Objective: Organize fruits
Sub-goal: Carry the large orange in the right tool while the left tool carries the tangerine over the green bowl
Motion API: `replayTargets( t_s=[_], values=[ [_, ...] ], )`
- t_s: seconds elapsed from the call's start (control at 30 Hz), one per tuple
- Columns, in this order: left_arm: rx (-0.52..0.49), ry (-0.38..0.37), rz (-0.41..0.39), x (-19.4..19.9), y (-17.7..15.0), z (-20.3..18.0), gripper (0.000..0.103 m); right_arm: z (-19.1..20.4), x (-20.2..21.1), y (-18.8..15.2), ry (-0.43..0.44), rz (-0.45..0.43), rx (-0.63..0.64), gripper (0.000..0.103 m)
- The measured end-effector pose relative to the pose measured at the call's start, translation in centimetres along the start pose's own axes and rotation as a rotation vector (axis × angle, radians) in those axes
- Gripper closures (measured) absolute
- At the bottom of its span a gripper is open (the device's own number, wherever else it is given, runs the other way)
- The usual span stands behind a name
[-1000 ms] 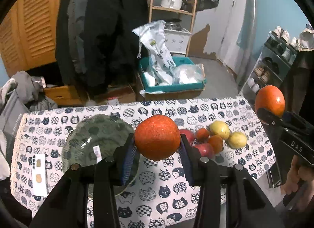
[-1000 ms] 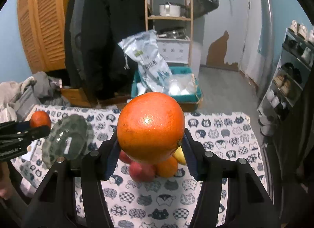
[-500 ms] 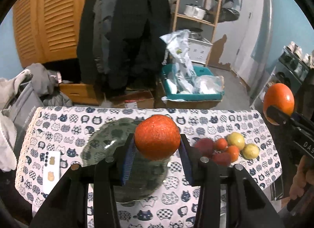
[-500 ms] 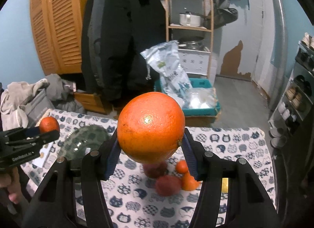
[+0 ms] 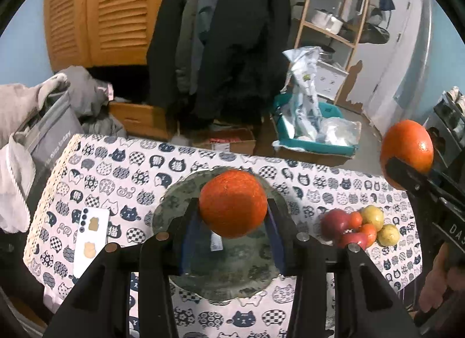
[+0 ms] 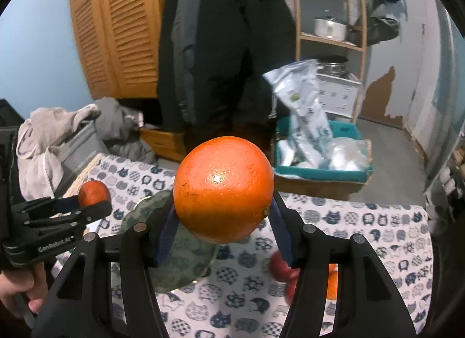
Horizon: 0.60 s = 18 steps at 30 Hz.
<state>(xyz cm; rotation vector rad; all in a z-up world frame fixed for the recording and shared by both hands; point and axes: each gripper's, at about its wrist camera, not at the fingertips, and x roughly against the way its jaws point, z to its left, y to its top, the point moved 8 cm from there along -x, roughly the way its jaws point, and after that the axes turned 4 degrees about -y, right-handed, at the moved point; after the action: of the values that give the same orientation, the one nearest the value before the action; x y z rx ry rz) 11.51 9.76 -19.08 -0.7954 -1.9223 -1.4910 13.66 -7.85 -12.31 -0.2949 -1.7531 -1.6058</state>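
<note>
Left wrist view puts your left tongs [image 5: 232, 216] nearest the lens, closed on a reddish orange [image 5: 232, 203] with a pad on each side at its widest girth. That is the right place to hold it: a round, firm, fairly weighty fruit with a waxy, pebbled skin will likely roll out of any grip taken above or below its middle. Squeeze only enough to stop it turning; the rind probably gives a little and could bruise under more.

Directly below that orange sits the green glass plate [image 5: 180, 192] on the cat-print counter [image 5: 122, 163]. The plate looks hard and breakable, so lower the fruit onto it rather than dropping it, and expect it to roll on the shallow surface once freed.

To the right of the plate, the remaining fruit pile [image 5: 361, 229] lies in a tight cluster of red, orange and yellow pieces touching one another. The smaller ones should be lighter and easier to nudge astray.

Beyond that, your right tongs [image 6: 223, 216] are closed on a larger, brighter orange [image 6: 223, 189], again across its middle, held in the air near the plate's right edge. It is probably the heavier of the two, so keep it level.
</note>
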Motion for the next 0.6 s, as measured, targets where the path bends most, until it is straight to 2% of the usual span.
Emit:
replayTargets(
  t_s=[0.3, 0.6],
  values=[
    [0.035, 0.049, 0.076, -3.5, -1.5, 3.7, 0.059, 4.5, -4.4, -0.9, 0.062, 0.069, 0.026, 0.045],
    [0.082, 0.045, 0.159, -7.9, -3.8, 5.9, 0.059, 7.0, -9.0, -3.2, 0.096, 0.155, 0.053, 0.045]
  ],
)
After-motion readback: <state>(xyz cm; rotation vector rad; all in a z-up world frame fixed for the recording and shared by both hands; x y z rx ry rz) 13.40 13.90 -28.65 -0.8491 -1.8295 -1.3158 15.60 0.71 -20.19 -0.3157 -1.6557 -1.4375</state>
